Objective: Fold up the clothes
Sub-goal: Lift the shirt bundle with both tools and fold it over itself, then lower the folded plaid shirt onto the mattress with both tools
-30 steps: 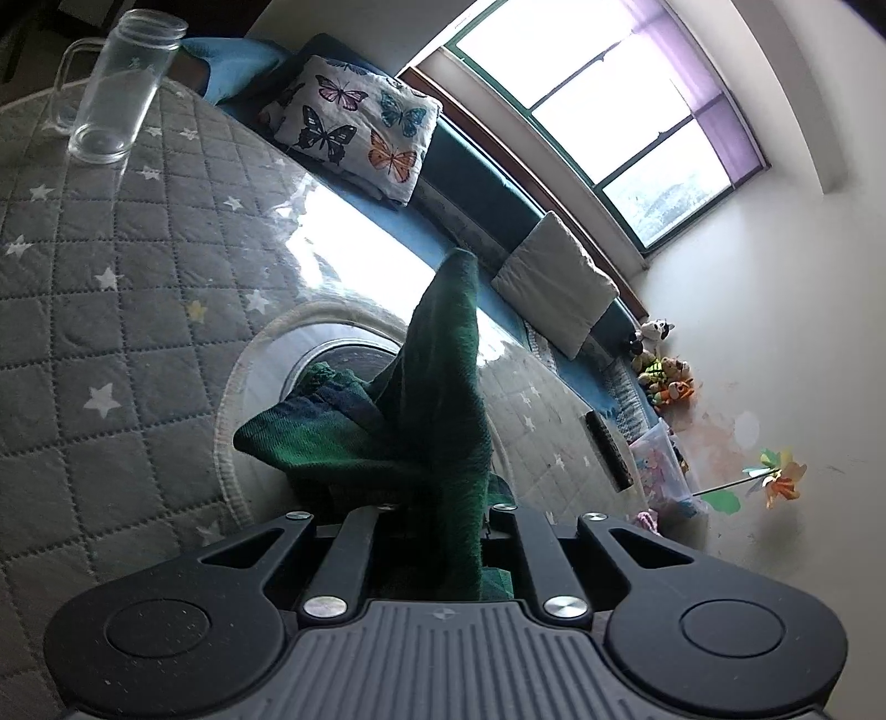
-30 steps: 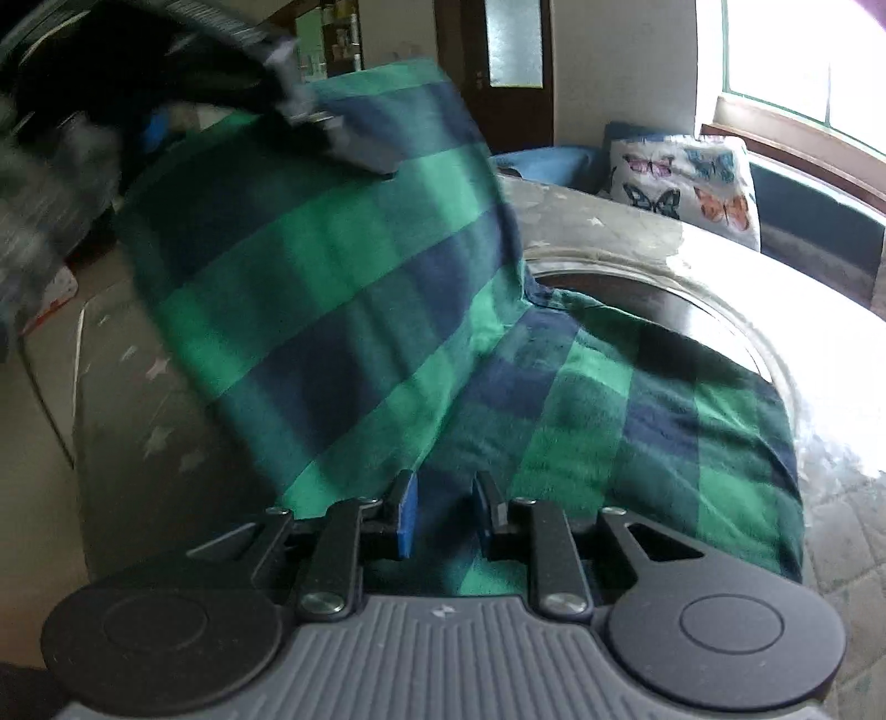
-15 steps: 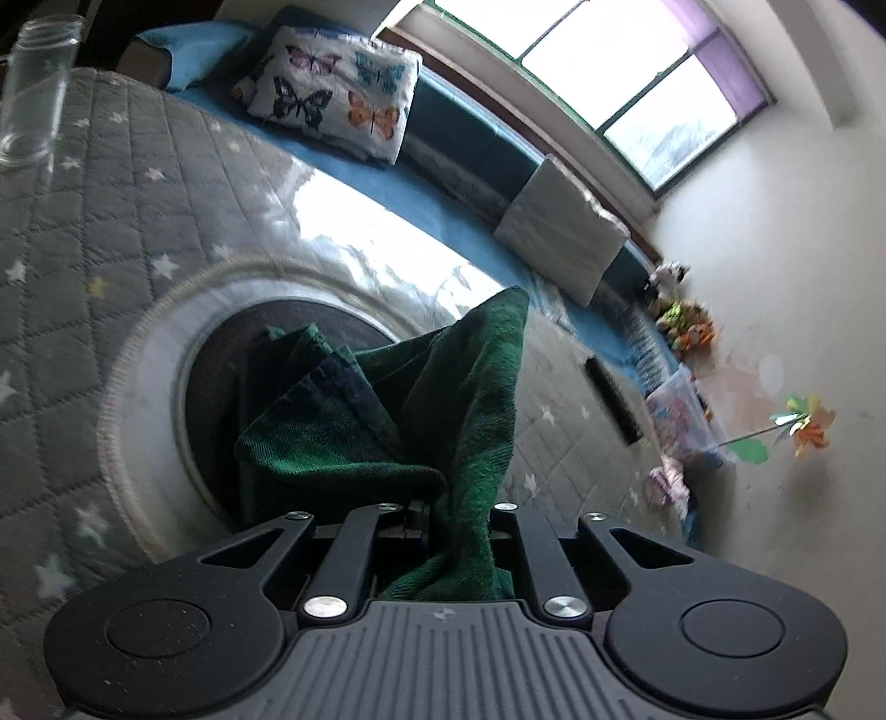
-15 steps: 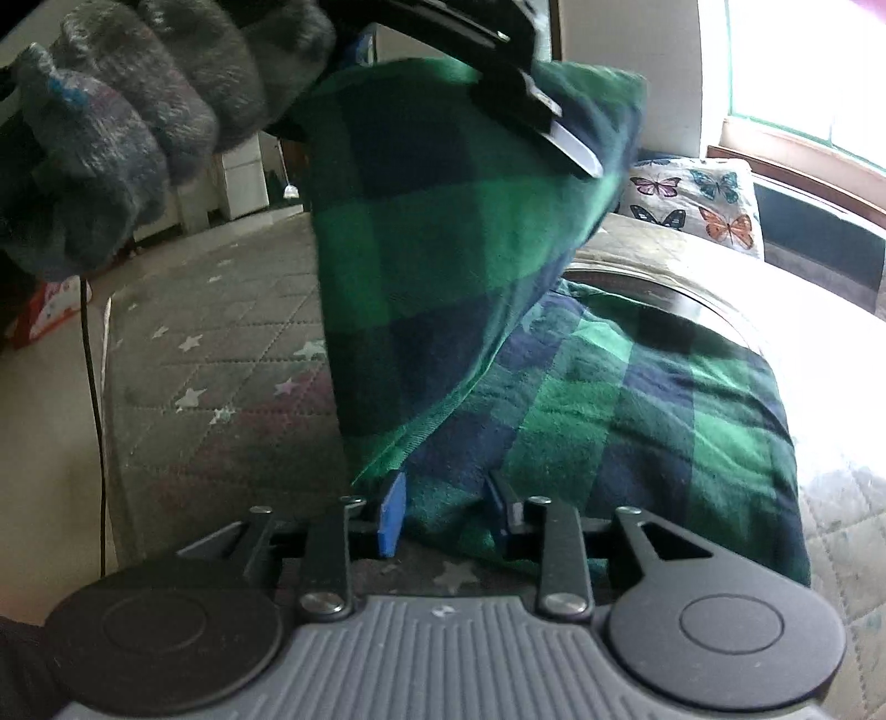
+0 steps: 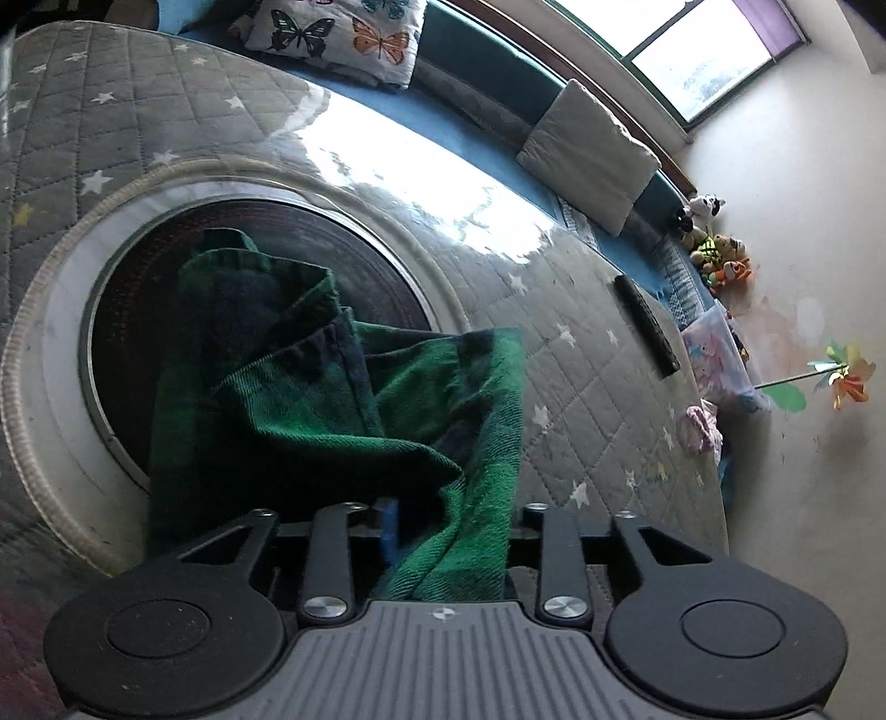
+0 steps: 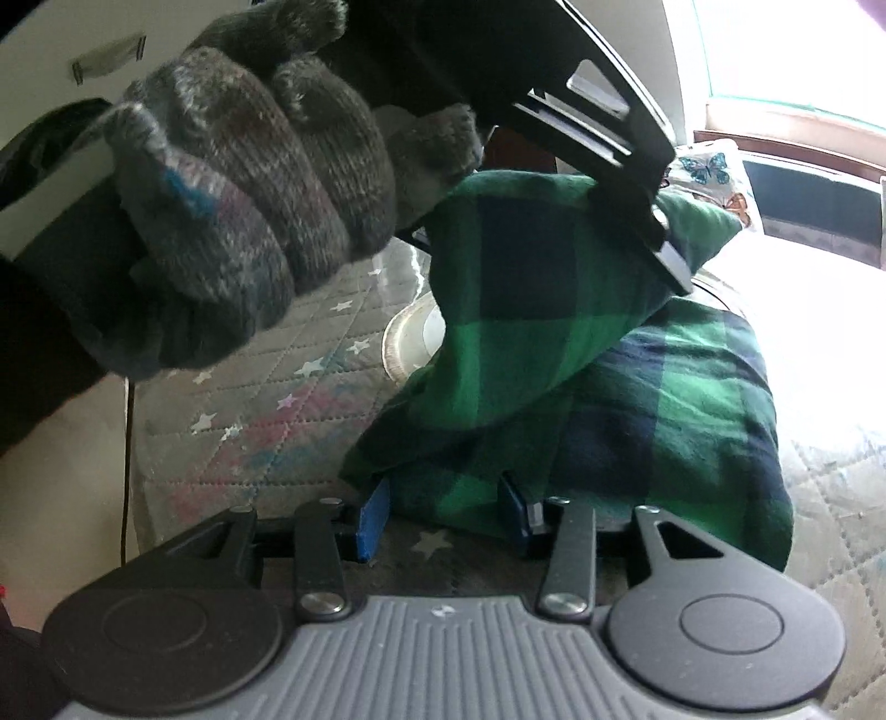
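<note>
Left wrist view: left tongs (image 5: 443, 515), lower than a second ago, carry a flap of the green plaid garment (image 5: 343, 399) over the part lying on the desk (image 5: 581, 354); the fold is closing. A dark remote (image 5: 645, 327) lies well clear.

Right wrist view: right tongs (image 6: 443, 515) now stand wide, the garment's edge between them, ungripped. Gloved hand (image 6: 232, 221) crowds overhead.

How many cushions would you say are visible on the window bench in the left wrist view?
2. A butterfly cushion lies at the top of the view, and a plain beige cushion lies further right along the bench. More may be hidden beyond the edges of the picture.
</note>
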